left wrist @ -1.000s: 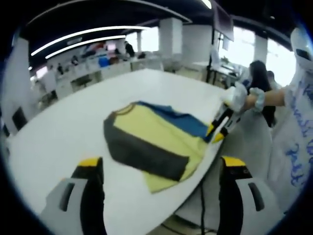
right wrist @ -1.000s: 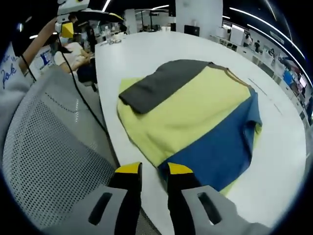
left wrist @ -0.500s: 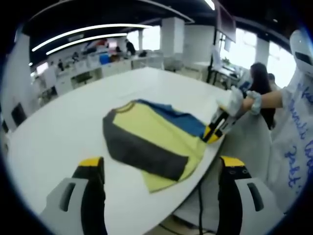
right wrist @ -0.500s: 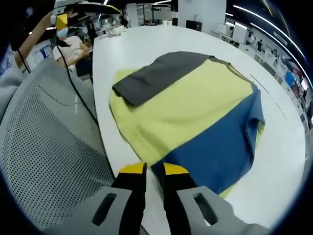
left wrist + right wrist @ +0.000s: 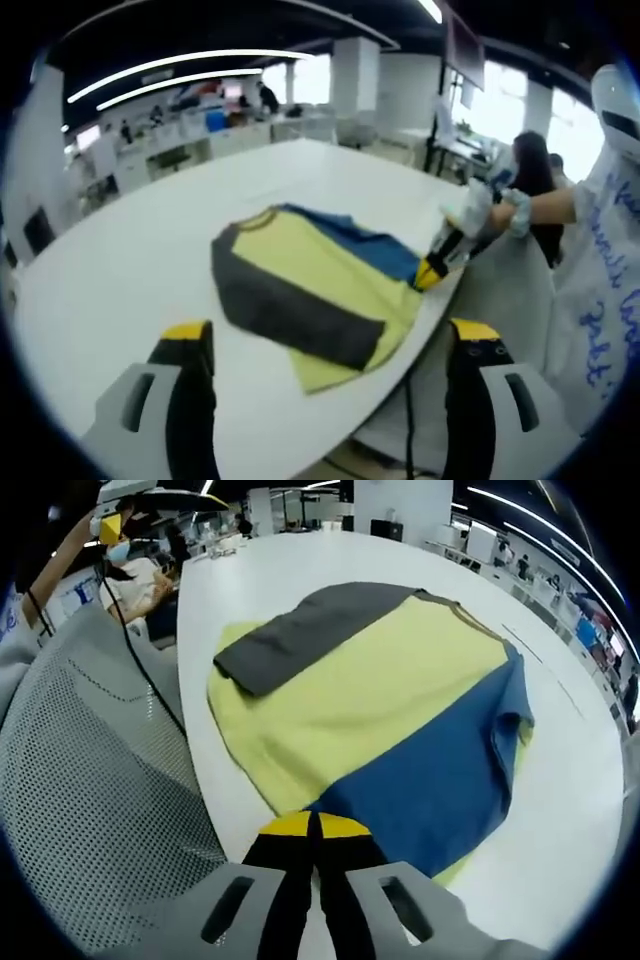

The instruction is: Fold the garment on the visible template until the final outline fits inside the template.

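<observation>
A garment (image 5: 310,285) with a yellow body, a grey sleeve (image 5: 300,635) folded across it and a blue side (image 5: 450,770) lies flat on the white table (image 5: 120,270), close to the table's edge. My right gripper (image 5: 310,826) is shut on the garment's near hem, where yellow meets blue. It also enters the left gripper view, where the right gripper (image 5: 432,272) pinches the cloth at the table edge. My left gripper (image 5: 330,335) hangs open and wide above the table edge, short of the grey sleeve and holding nothing. Faint dark template lines (image 5: 528,646) run on the table beyond the garment.
A grey mesh chair back (image 5: 90,780) stands against the table edge beside my right gripper, with a black cable (image 5: 140,660) across it. A person's white sleeve (image 5: 600,260) is at the right. Desks and seated people fill the background.
The right gripper's jaws have gone from a narrow gap to shut on the garment's near hem, after edging forward onto it. The left gripper stays open and still.
</observation>
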`<state>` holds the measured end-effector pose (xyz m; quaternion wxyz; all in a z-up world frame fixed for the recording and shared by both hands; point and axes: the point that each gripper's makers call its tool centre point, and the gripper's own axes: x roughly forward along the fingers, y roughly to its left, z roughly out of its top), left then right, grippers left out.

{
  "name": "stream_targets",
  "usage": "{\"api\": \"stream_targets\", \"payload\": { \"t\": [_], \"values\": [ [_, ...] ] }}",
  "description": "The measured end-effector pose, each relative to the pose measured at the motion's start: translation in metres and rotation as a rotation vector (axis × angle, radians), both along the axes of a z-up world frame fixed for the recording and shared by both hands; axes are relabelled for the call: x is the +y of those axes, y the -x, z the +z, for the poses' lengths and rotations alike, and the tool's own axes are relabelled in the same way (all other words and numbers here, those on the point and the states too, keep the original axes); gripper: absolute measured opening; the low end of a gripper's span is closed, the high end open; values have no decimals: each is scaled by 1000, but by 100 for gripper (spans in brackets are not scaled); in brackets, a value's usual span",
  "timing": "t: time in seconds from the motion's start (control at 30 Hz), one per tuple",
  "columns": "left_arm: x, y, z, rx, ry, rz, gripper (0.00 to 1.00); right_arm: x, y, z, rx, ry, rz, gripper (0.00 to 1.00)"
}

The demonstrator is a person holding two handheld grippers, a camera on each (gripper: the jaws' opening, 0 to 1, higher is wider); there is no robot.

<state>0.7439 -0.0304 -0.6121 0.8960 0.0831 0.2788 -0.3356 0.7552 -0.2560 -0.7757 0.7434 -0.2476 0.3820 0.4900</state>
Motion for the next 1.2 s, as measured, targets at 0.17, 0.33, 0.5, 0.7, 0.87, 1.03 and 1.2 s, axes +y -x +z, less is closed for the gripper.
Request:
{"api": "stream_targets", "payload": {
  "t": [0.17,0.33,0.5,0.7,0.87,1.03,1.2],
  "values": [
    [0,0,2,-5,5,4,91,4,8,-1,14,4,20,16],
    [-1,1,3,-2,10,-4,90,2,0,-3,-10,23,26,11],
    [-1,1,4,-4,9,-5,90,-1,-2,-3,22,-8,-11,10],
    [0,0,6,-9,10,1,89,-4,-2,-3,50,-23,-32,8],
    [-1,2,5,-7,7,-5,89,-1,4,-1,117,-68,-57,11],
    [-2,2,4,-5,8,-2,88,-5,-4,-2,105,-79,-117,7],
    [-4,2,4,-4,9,-12,87,-3,-6,-3,136,-93,-169,6]
  ]
}}
